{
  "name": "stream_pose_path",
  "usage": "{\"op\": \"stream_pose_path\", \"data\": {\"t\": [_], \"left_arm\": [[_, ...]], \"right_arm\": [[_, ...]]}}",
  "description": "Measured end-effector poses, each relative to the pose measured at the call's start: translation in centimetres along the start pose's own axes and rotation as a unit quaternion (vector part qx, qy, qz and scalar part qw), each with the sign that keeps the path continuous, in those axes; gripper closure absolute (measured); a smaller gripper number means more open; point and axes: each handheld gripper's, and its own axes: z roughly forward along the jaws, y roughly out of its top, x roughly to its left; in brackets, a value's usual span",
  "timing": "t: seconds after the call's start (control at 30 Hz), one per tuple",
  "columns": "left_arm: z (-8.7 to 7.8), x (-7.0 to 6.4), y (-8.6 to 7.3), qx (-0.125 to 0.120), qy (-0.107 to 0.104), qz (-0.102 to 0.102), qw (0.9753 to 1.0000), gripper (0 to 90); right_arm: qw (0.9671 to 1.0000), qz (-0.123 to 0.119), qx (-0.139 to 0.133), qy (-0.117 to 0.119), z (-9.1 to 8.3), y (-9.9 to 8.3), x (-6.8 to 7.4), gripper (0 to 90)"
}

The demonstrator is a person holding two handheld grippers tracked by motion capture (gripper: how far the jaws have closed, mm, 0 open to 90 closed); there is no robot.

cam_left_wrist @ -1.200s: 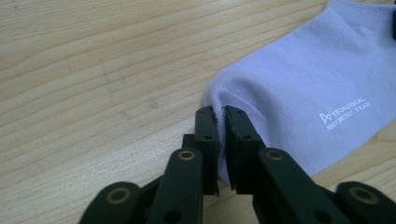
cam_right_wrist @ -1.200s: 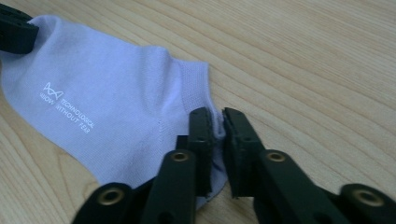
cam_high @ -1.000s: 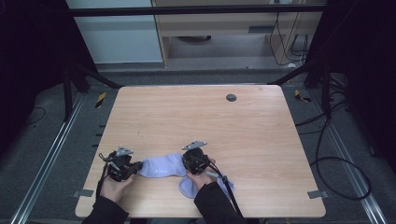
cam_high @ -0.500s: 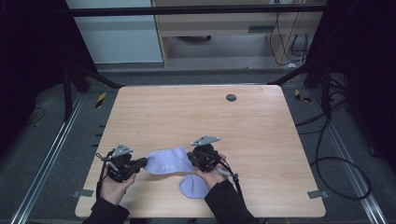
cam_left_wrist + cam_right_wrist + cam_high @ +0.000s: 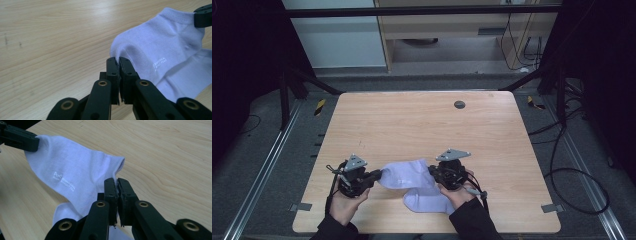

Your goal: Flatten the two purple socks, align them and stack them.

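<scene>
A pale lilac ankle sock (image 5: pixel 404 173) is stretched between my two grippers near the table's front edge. My left gripper (image 5: pixel 377 175) is shut on its rounded end (image 5: pixel 125 51), at the left. My right gripper (image 5: pixel 432 172) is shut on the sock's edge near the cuff opening (image 5: pixel 117 166), at the right. Small white print shows on the sock (image 5: pixel 63 181). A second sock of the same colour (image 5: pixel 428 201) lies flat on the table, partly under the held one and beside the person's right hand.
The wooden table (image 5: pixel 422 125) has a round dark grommet (image 5: pixel 459 104) near its far edge. Cables (image 5: pixel 577 175) lie on the floor at the right. Black frame rails (image 5: pixel 307 82) stand around the table.
The two grippers have drawn apart, the right one moving right. The held sock has been pulled out straight and lifted off the second sock, which now shows more fully.
</scene>
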Motion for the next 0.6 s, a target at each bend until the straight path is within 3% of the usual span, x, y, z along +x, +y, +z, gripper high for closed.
{"op": "stream_pose_path", "data": {"t": [0.37,0.6], "left_arm": [[1.0,-3.5,0.2,0.019,-0.028,0.027,0.9991,86.5],[1.6,-4.7,0.1,0.033,-0.039,0.039,0.9979,86.5]], "right_arm": [[0.9999,0.007,-0.006,-0.007,-3.8,-2.1,-1.2,86.8],[0.9998,0.018,0.003,-0.012,-5.0,-3.9,-1.6,86.7]]}}
